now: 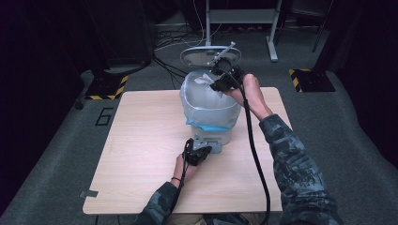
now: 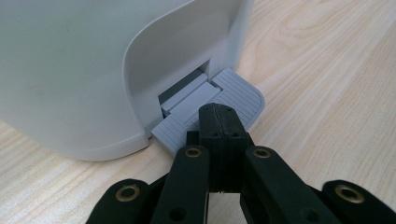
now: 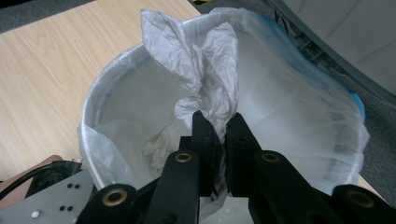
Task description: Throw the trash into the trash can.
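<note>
1. Now the right gripper (image 3: 215,122) pinches crumpled tissue (image 3: 205,70) over the lined pedal bin (image 1: 209,101) by the table's far edge (image 1: 141,92).
2. Left gripper (image 2: 219,116), pressed together, holds down the pedal (image 2: 233,91); slipping off might drop the lid (image 1: 211,55) onto the tissue.

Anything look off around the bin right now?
Nothing stands out. The bin stands upright on the table, liner over its rim; the right tongs grip crumpled tissue, the left tongs rest on the pedal.

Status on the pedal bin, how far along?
Done: lid is up, with the left gripper, jaws shut, pressing the grey ribbed pedal of the white pedal bin. In hand: right gripper holds crumpled white tissue over the clear liner. Left: drop it, release the pedal.
</note>
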`<state>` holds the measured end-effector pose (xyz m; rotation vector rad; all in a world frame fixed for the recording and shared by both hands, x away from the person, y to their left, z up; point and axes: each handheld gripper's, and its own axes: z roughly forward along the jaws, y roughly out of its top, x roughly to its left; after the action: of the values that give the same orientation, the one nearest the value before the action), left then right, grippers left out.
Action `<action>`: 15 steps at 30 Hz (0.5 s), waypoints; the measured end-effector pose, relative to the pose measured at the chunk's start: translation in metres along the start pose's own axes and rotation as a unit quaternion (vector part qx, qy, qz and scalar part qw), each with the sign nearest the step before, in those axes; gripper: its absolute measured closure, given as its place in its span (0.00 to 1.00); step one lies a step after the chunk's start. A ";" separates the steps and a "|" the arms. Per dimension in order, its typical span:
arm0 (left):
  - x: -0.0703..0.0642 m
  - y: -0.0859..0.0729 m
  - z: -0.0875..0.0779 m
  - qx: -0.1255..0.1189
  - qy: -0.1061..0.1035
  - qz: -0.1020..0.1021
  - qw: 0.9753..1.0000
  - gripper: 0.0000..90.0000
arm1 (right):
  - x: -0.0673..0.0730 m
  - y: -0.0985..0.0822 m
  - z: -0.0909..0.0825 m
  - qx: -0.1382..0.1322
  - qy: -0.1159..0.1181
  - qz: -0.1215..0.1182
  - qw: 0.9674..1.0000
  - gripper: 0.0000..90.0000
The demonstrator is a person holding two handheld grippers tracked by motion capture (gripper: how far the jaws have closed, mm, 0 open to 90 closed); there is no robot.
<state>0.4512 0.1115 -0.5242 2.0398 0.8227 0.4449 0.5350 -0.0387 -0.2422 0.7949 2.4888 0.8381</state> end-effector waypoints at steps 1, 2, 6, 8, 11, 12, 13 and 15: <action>0.000 0.000 0.000 0.000 0.000 0.000 1.000 1.00 | 0.001 0.000 0.003 0.003 -0.001 0.000 1.000 0.94; 0.000 0.000 0.000 0.000 0.000 0.000 1.000 1.00 | 0.000 0.000 0.007 0.004 0.000 -0.003 1.000 0.94; 0.000 0.000 0.000 0.000 -0.001 0.000 1.000 1.00 | 0.001 0.002 0.016 0.014 0.000 0.000 1.000 0.94; 0.000 0.000 0.000 0.002 -0.002 0.001 1.000 1.00 | 0.001 0.003 0.020 0.018 -0.001 0.001 1.000 0.94; 0.000 0.000 0.000 0.001 -0.002 0.000 1.000 1.00 | 0.001 0.004 0.025 0.020 -0.003 0.000 1.000 0.54; 0.000 0.000 0.000 0.000 0.000 0.000 1.000 1.00 | 0.002 0.004 0.024 0.019 -0.001 0.005 1.000 0.33; 0.000 0.000 0.000 0.001 -0.002 0.000 1.000 1.00 | 0.002 0.004 0.024 0.019 -0.001 0.005 1.000 0.33; 0.000 0.000 0.000 0.000 0.000 0.000 1.000 1.00 | 0.002 0.002 0.021 0.012 0.003 0.007 1.000 0.21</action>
<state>0.4512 0.1116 -0.5242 2.0400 0.8223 0.4452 0.5453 -0.0274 -0.2566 0.8199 2.5059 0.8177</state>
